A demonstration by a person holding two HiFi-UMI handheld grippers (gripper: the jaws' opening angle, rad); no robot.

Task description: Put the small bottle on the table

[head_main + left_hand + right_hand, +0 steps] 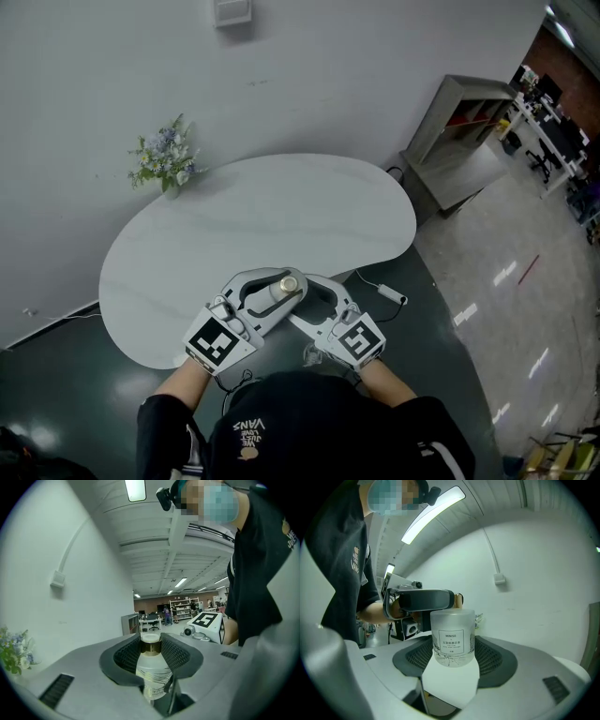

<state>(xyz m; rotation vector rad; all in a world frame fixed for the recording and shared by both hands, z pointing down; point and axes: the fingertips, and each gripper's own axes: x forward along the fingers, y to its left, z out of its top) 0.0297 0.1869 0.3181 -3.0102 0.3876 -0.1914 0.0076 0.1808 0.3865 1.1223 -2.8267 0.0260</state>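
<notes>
The small bottle [279,294] is frosted, with a gold collar and a white cap. It is held in the air over the near edge of the white table [281,206]. My left gripper [274,289] is shut on it, and in the left gripper view the bottle [152,670] sits between the ribbed pads [125,656], cap pointing away. My right gripper [319,298] stands wide open beside it. In the right gripper view the labelled bottle body [451,637] stands between the open jaws with room on both sides, and the left gripper [424,599] crosses its neck.
A small bunch of flowers [167,161] stands at the table's far left edge by the wall. A grey shelf unit [459,141] stands to the right. A white cable with an adapter [389,293] lies on the dark floor by the table's right front.
</notes>
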